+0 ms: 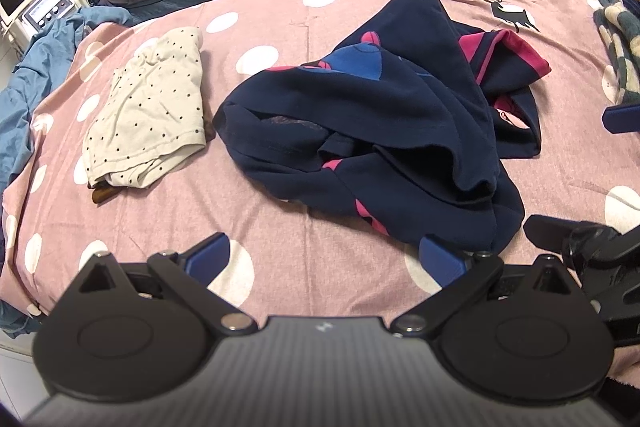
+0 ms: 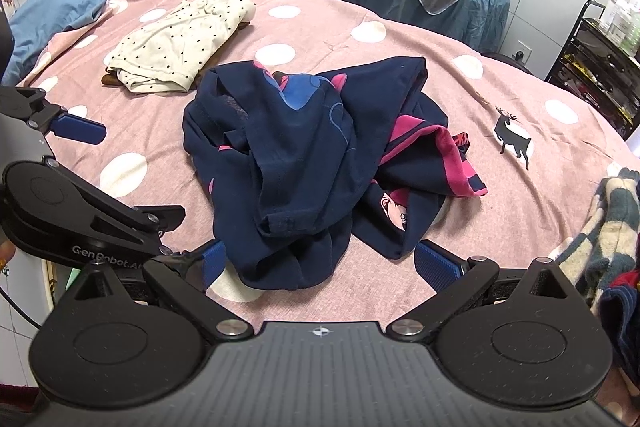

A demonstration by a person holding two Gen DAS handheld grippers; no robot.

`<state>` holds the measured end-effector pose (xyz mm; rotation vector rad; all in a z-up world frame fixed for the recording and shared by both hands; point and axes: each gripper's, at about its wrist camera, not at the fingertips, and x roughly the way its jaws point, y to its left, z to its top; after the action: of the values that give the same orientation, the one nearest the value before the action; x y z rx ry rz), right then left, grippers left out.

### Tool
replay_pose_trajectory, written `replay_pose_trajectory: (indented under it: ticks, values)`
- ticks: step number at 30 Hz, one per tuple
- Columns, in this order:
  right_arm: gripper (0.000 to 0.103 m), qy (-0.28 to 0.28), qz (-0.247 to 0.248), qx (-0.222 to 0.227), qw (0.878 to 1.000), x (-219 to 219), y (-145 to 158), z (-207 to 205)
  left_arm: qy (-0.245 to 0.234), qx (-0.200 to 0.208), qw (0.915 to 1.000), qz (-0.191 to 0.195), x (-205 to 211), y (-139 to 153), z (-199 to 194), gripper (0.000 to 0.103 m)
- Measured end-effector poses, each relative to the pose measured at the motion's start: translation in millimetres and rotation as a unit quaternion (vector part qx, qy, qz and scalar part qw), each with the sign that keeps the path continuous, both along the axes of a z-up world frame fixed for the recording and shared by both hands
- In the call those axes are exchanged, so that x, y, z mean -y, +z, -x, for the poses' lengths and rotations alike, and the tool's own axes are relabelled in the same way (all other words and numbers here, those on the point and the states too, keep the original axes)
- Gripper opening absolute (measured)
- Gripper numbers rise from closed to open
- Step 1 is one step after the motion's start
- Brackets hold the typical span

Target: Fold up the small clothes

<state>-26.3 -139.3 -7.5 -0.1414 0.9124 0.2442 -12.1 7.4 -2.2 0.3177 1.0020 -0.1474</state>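
Left gripper (image 1: 326, 261) gaping, navy garment (image 1: 384, 131) crumpled, cartoon face (image 2: 394, 209) right view only

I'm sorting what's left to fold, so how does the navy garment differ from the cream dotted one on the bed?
The navy garment lies crumpled in a loose heap, while the cream dotted garment lies flat and already folded. The navy garment is dark with pink and blue print; the cream dotted garment is pale with small black dots. The navy garment spreads wider than the cream dotted garment. Both rest on the pink spotted bedspread, touched by neither gripper.
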Motion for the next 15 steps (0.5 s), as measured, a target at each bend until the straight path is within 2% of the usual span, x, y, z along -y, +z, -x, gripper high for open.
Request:
replay_pose_trajectory:
  ticks: [15]
  values:
    - [0.103, 0.001, 0.002, -0.001, 1.0, -2.0, 0.2, 1.6, 0.002, 0.0, 1.0, 0.004, -1.1, 0.0, 1.6, 0.103]
